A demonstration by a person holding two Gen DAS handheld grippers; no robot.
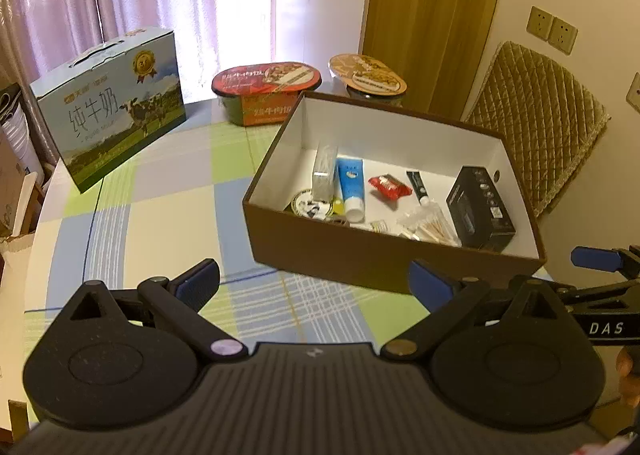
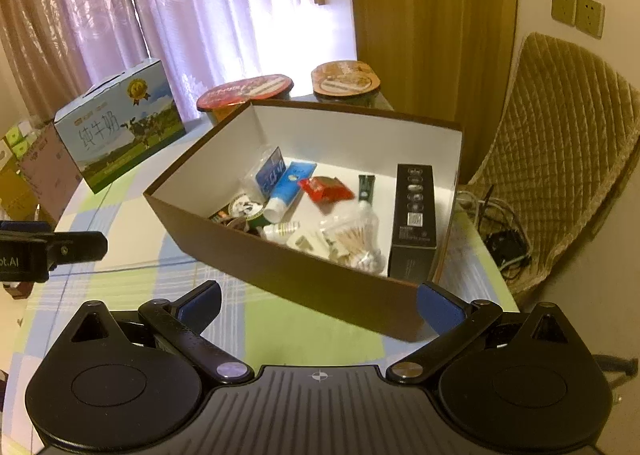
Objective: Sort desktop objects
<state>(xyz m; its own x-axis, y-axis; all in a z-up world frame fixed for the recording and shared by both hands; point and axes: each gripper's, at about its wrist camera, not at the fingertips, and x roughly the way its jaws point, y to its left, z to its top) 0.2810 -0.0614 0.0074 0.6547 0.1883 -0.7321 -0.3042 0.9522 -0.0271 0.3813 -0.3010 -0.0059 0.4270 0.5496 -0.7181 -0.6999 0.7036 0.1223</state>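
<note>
Black ribbed left gripper (image 1: 314, 283) — blue pads, silver pivot screws, "DAS" marking

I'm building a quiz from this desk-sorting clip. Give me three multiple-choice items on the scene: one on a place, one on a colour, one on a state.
1. Where does the black carton lie?
A. On the tablecloth beside the milk carton
B. Inside the brown box, at its right end
C. On the chair

2. What colour is the tube with the white cap?
A. Blue
B. Green
C. Yellow

3. What state are the two grippers in?
A. Both shut on items
B. Left holds the tube
C. Both open and empty

Answers:
1 B: the black carton rests inside the brown box, against its right wall.
2 A: the tube has a blue body.
3 C: the left gripper and right gripper show fingers spread with nothing between.
</note>
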